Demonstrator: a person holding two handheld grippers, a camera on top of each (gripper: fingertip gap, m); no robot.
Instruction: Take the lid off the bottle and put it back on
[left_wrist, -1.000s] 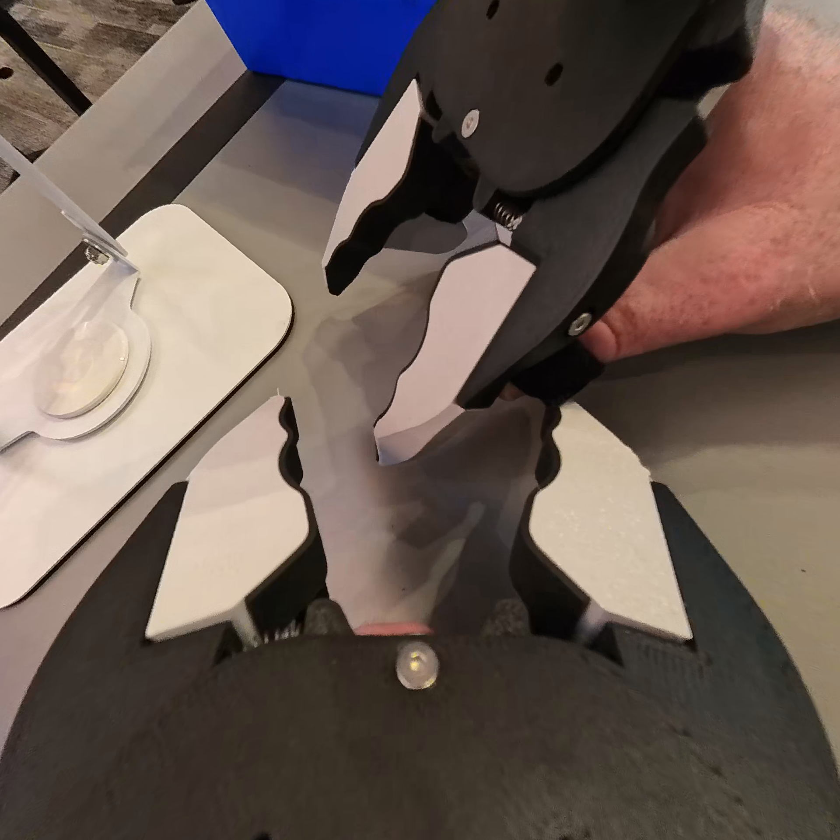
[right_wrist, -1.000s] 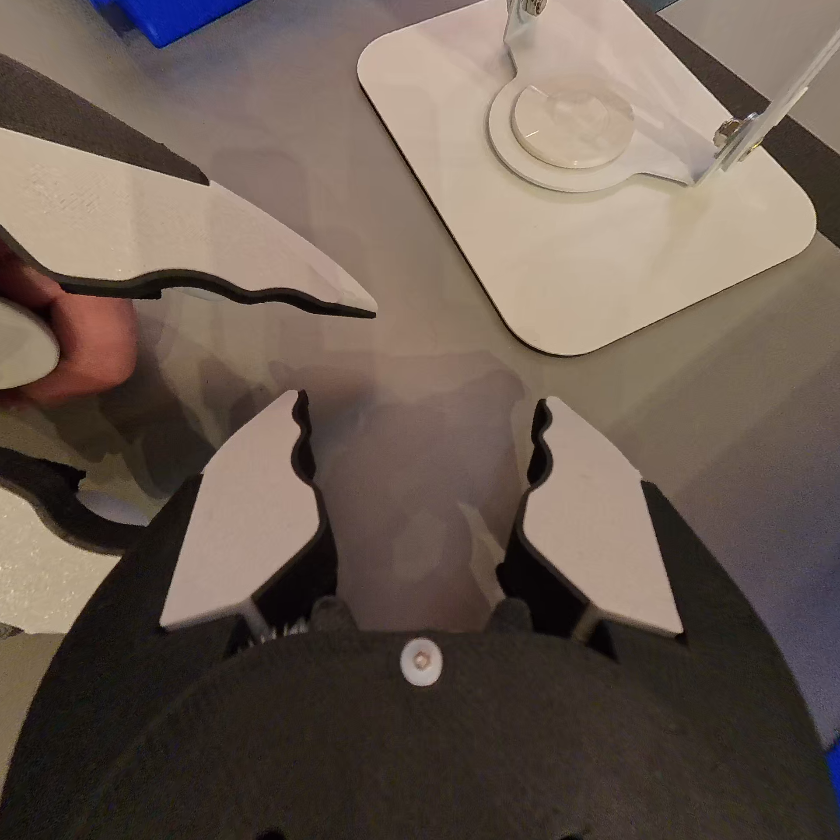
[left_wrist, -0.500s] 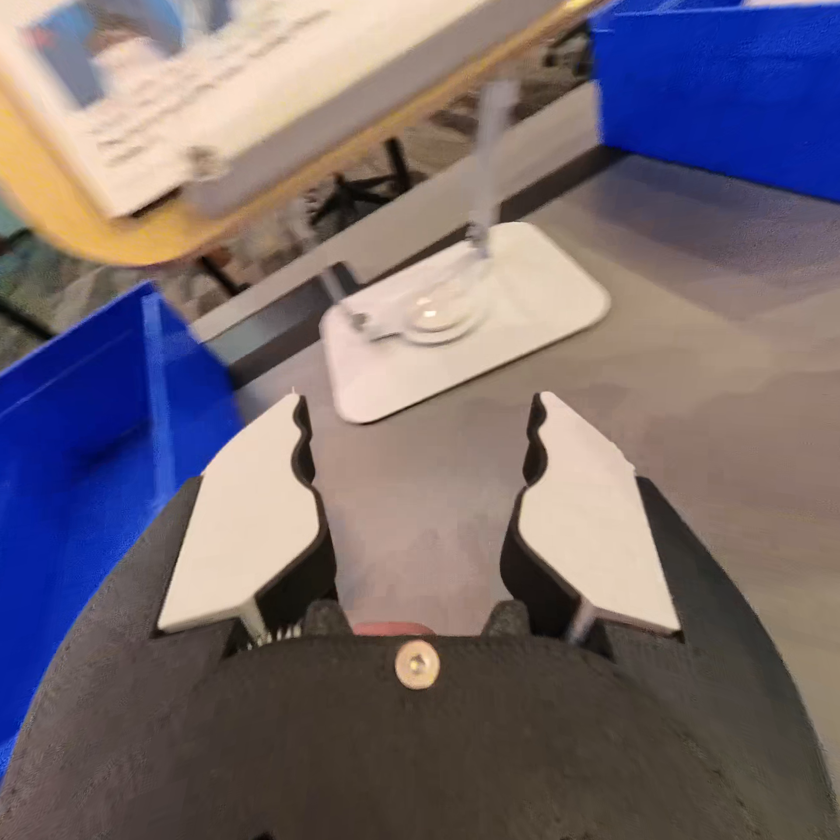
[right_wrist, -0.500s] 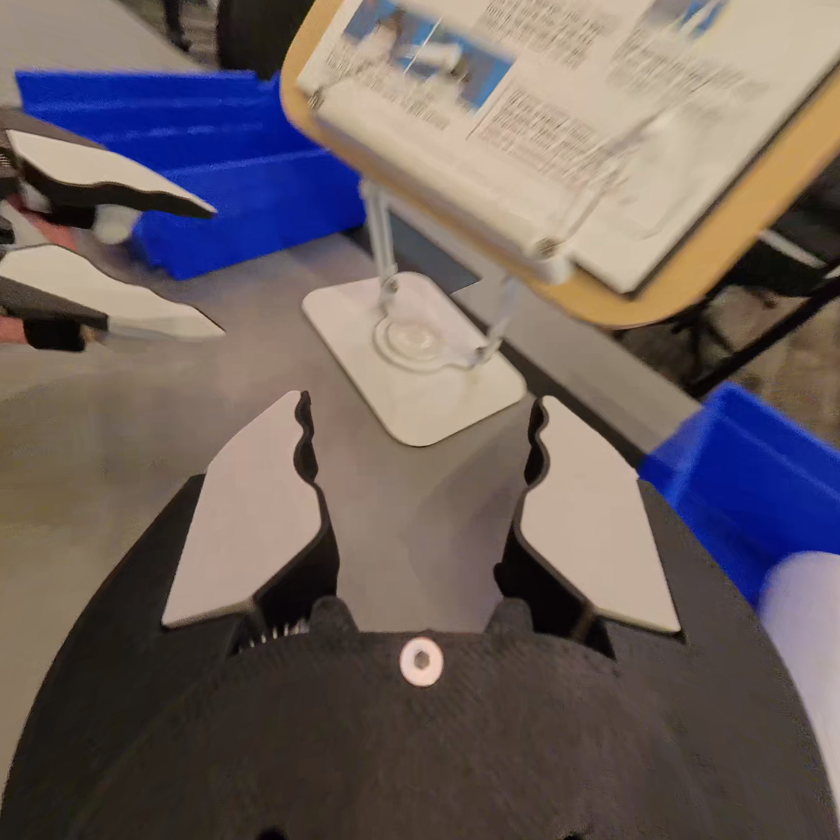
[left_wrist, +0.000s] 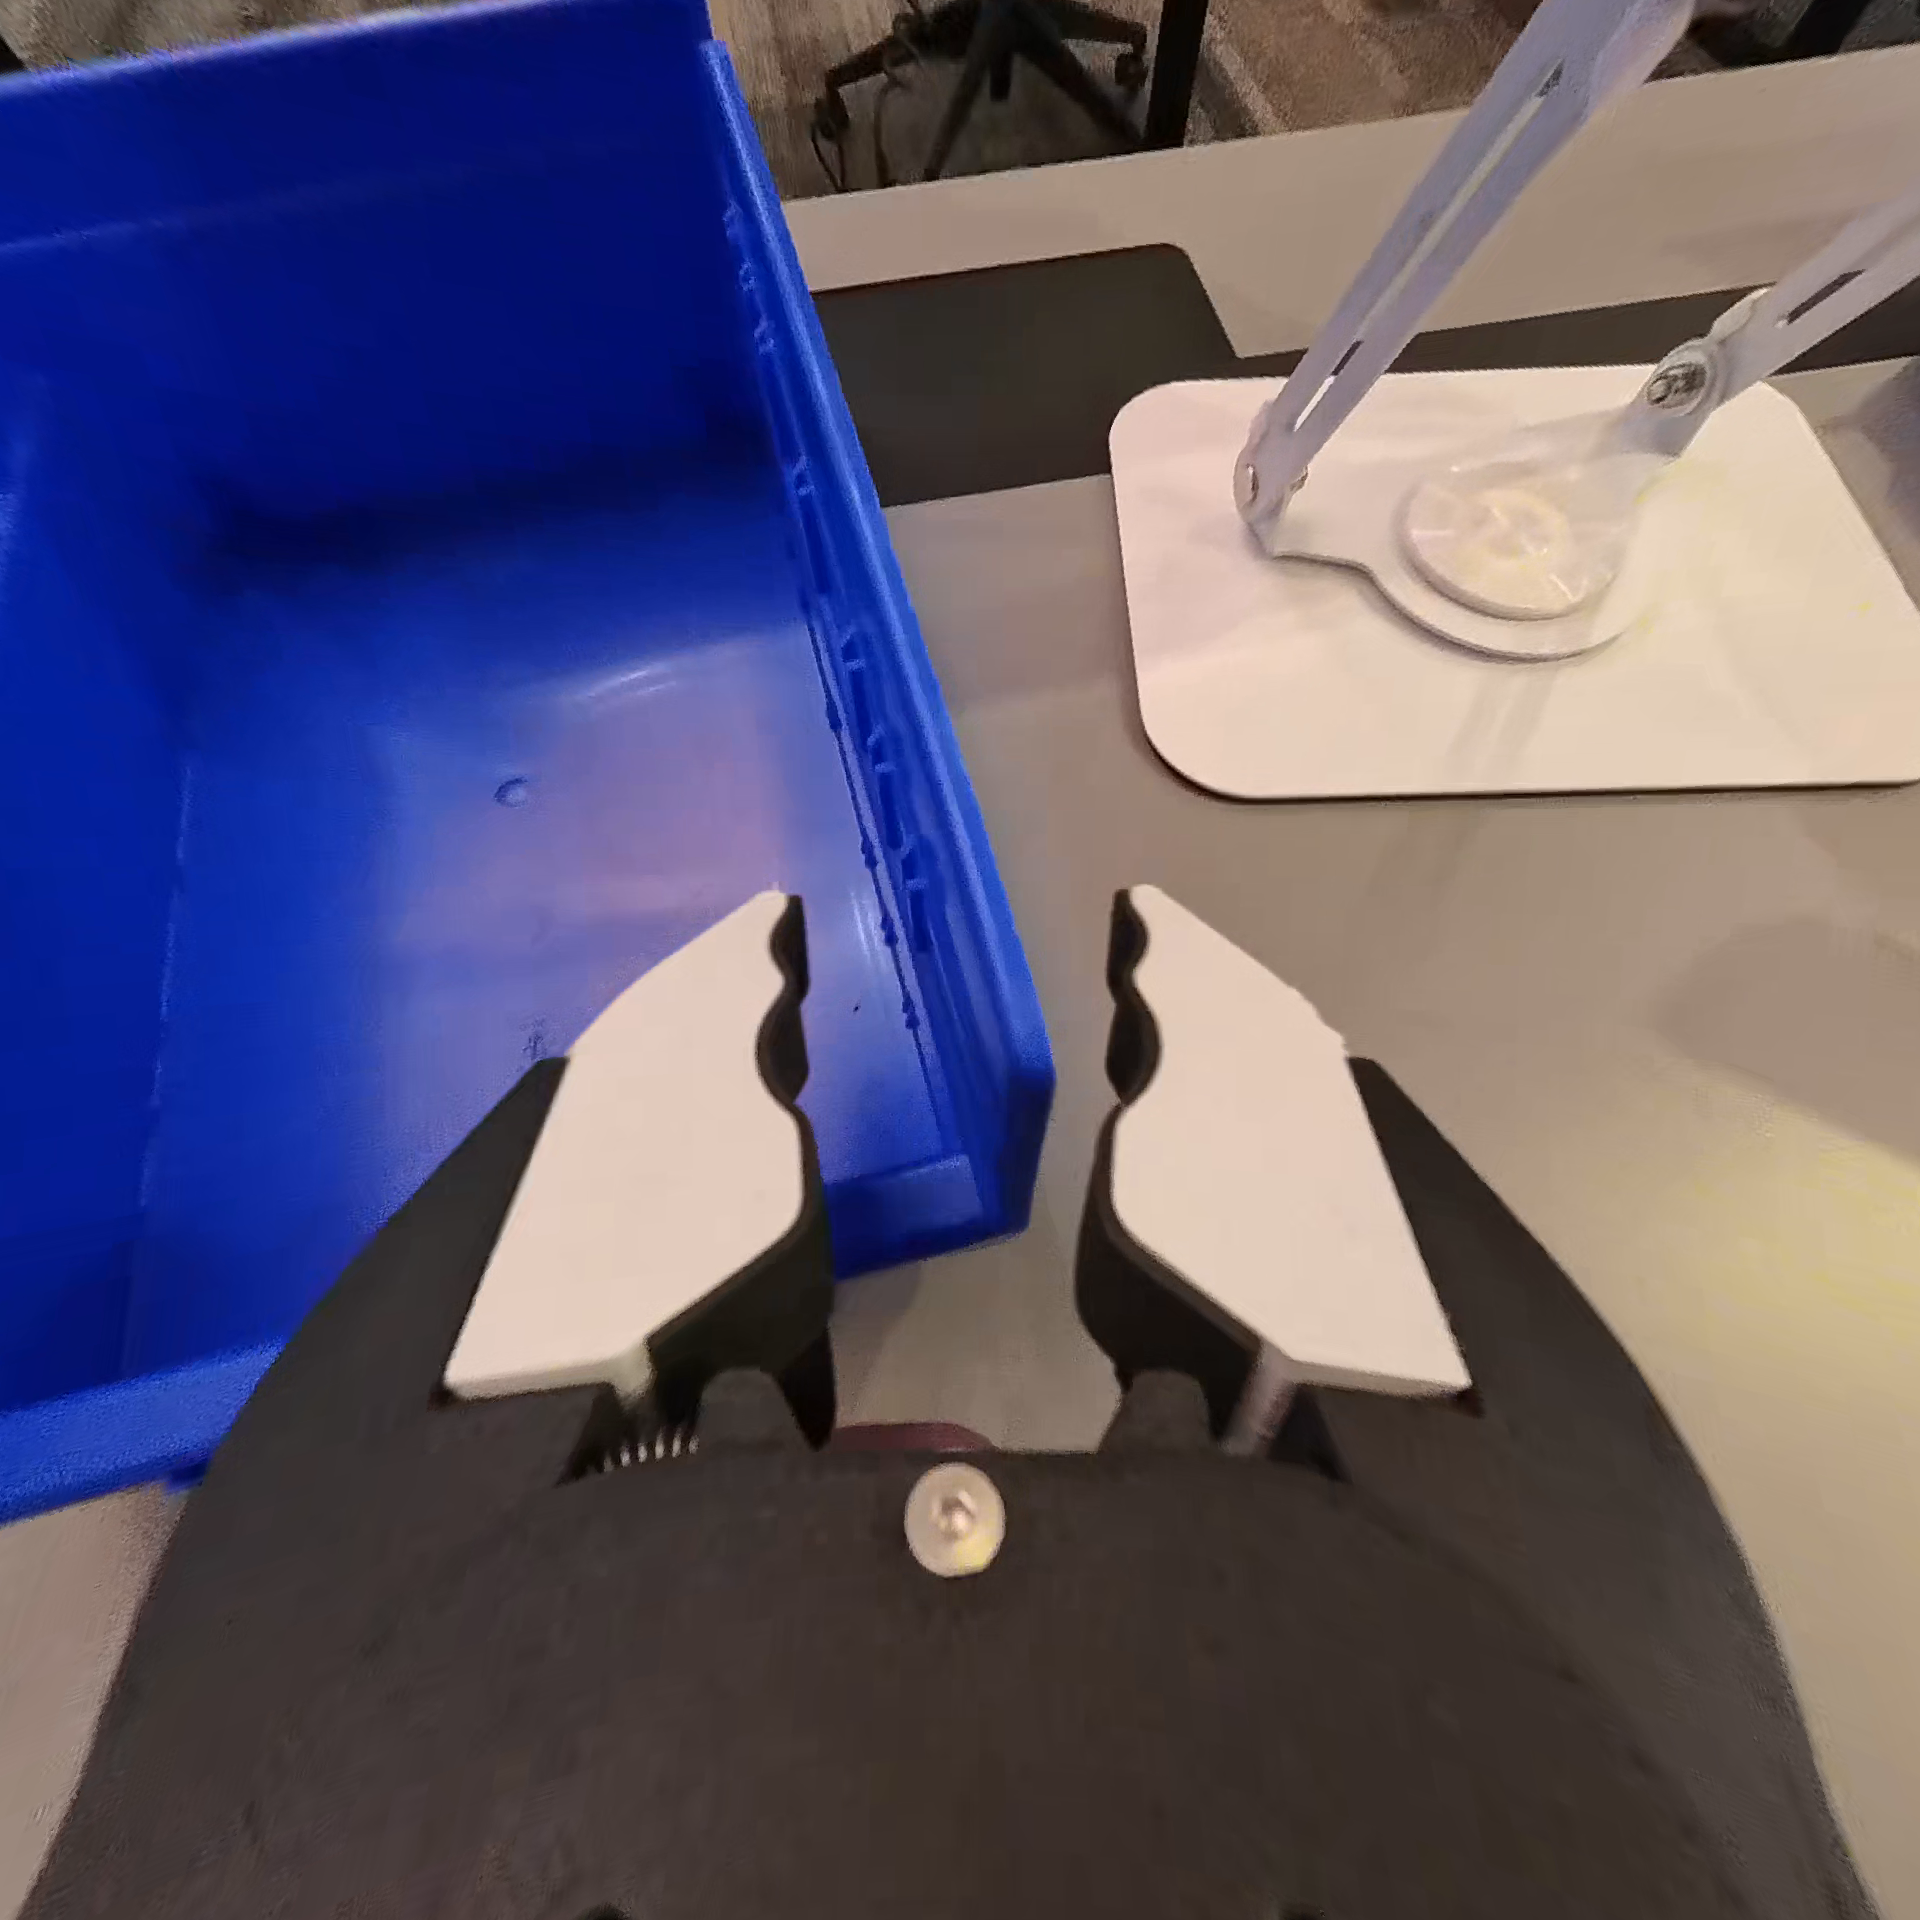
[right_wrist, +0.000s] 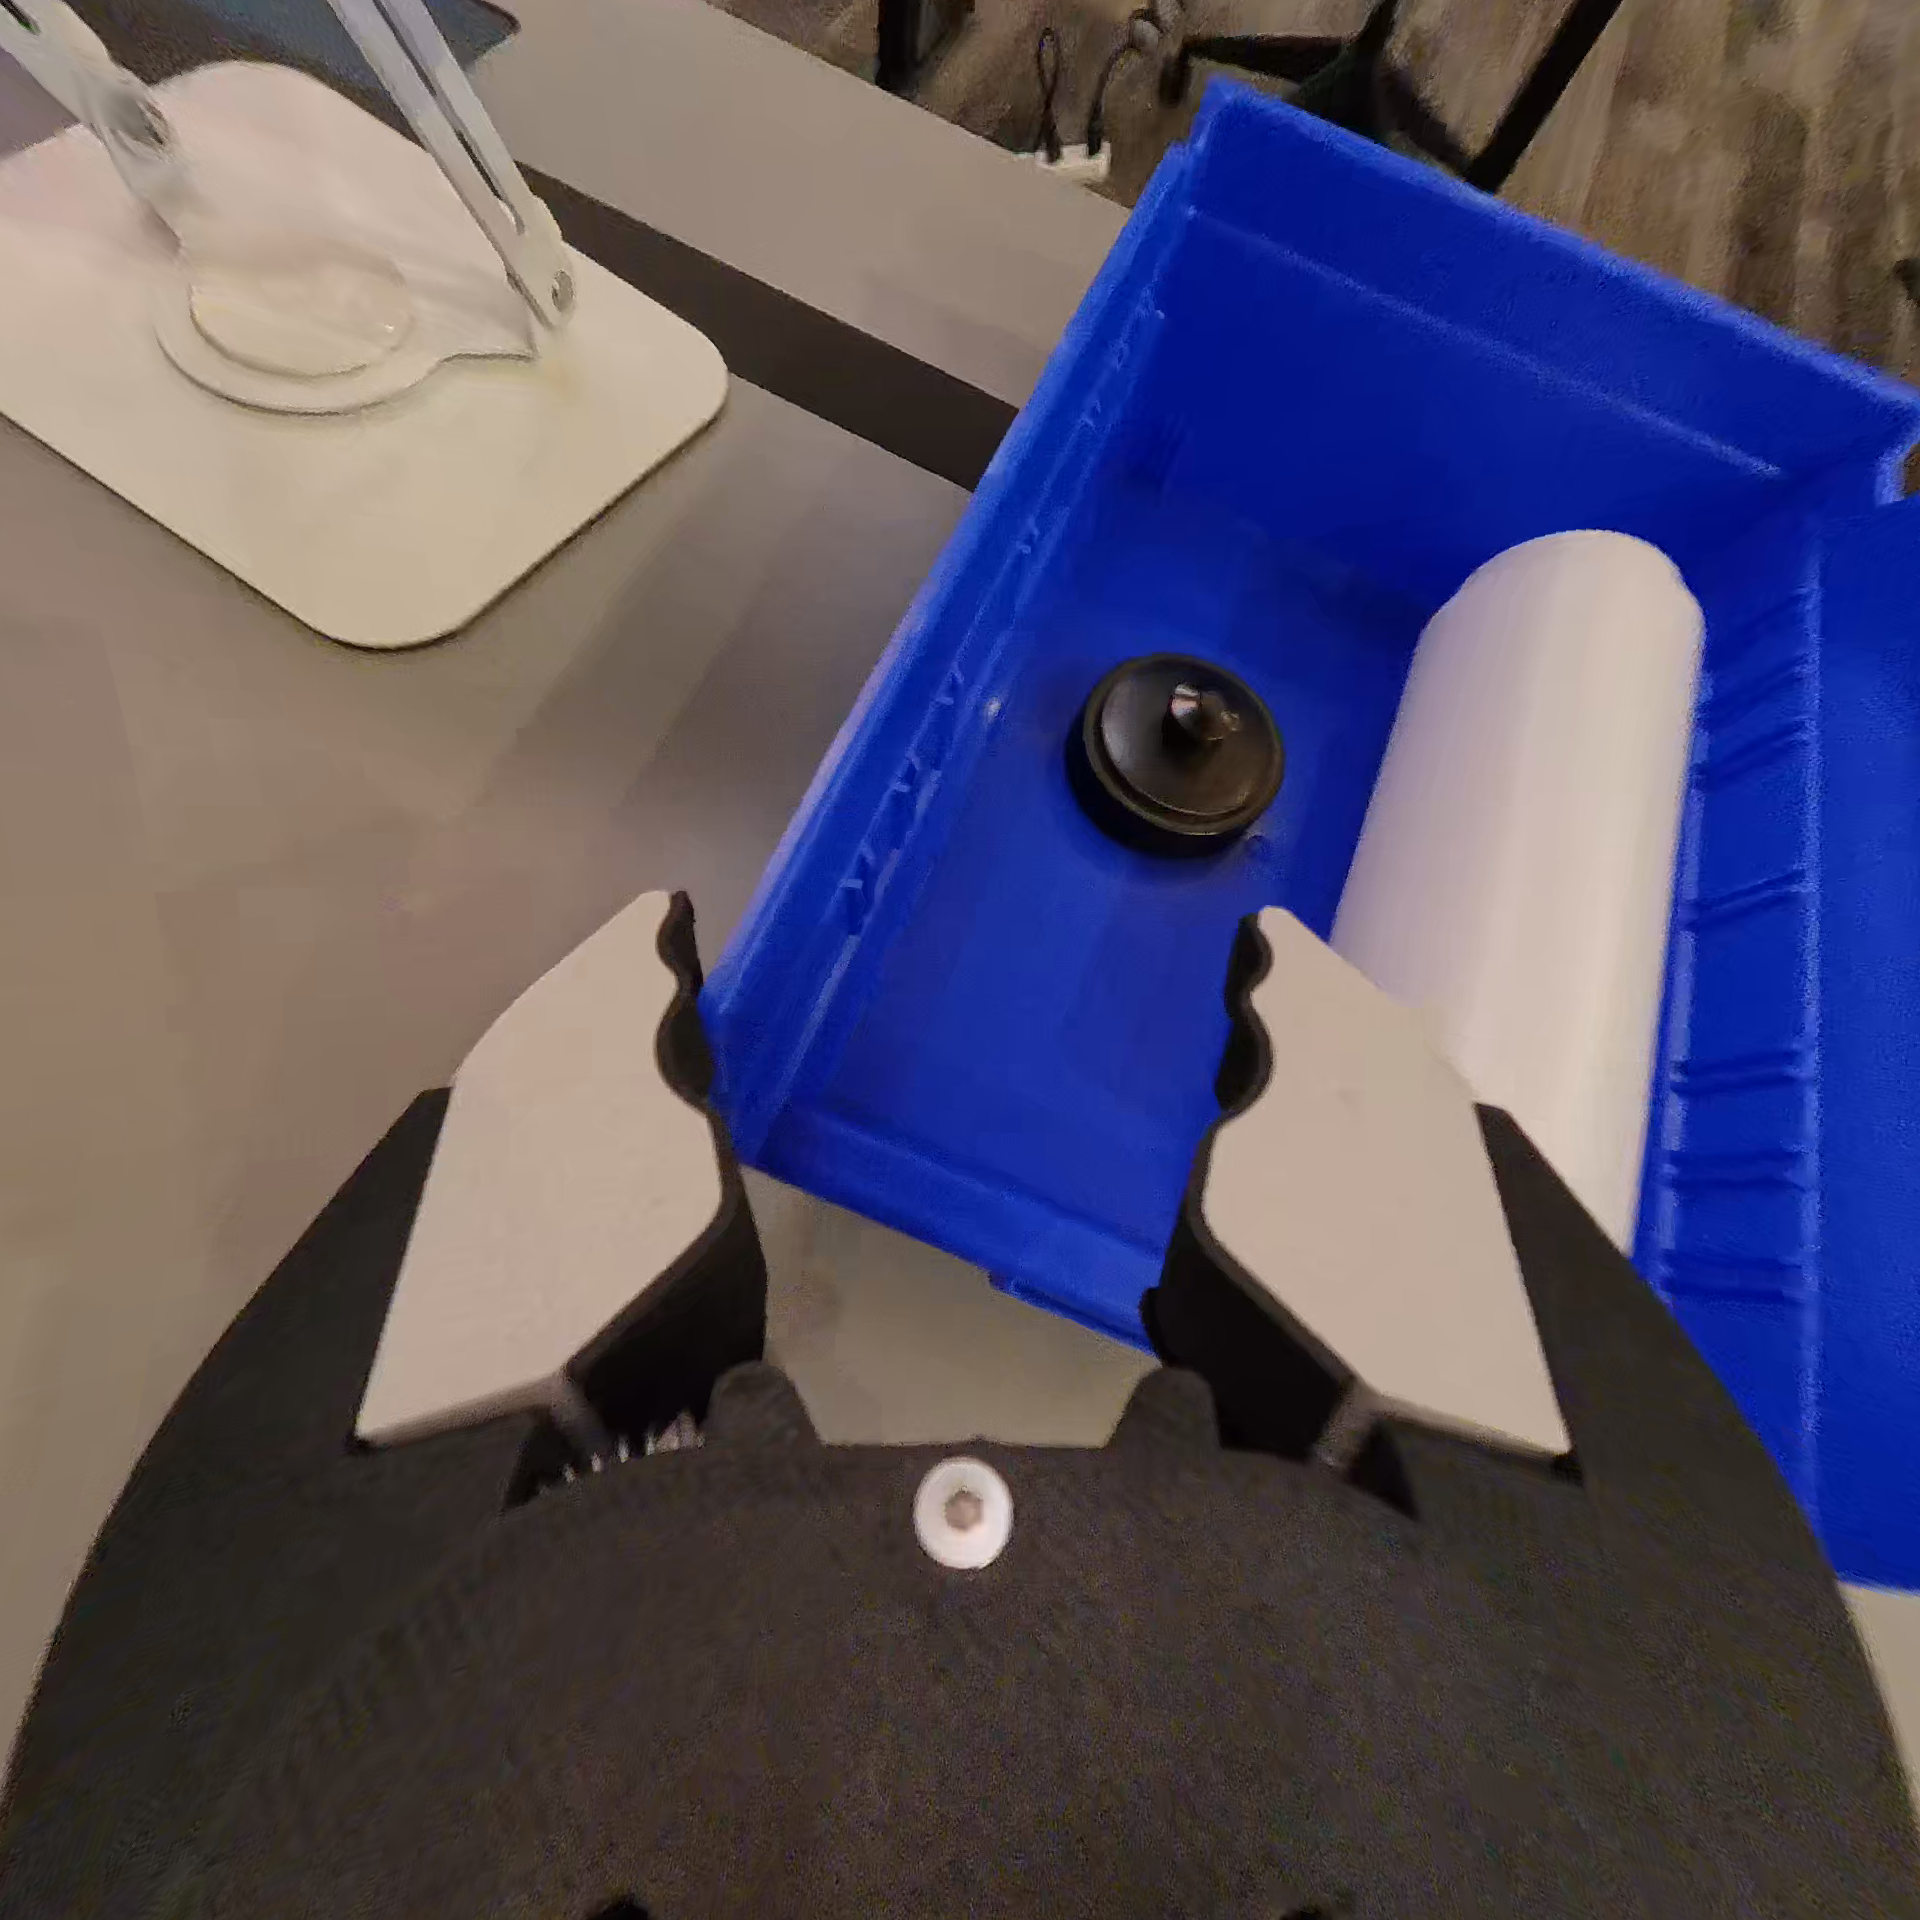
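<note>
In the right wrist view a white bottle (right_wrist: 1538, 831) lies on its side along the right wall of a blue bin (right_wrist: 904, 831). A round black lid (right_wrist: 1179, 753) lies apart from it on the bin floor. My right gripper (right_wrist: 961, 920) is open and empty, above the bin's near left corner. In the left wrist view my left gripper (left_wrist: 951, 909) is open and empty, above the near right corner of another blue bin (left_wrist: 894, 790), whose visible inside holds nothing.
A white stand base (left_wrist: 1558, 665) with slanted metal arms (left_wrist: 1382, 260) stands on the grey table (left_wrist: 1455, 1039) between the bins; it also shows in the right wrist view (right_wrist: 343, 416). Chair legs and carpet lie beyond the table's far edge.
Both grippers have swung apart from the table's middle, the left toward the left bin and the right toward the right bin. Each has tilted down. Both stay open.
</note>
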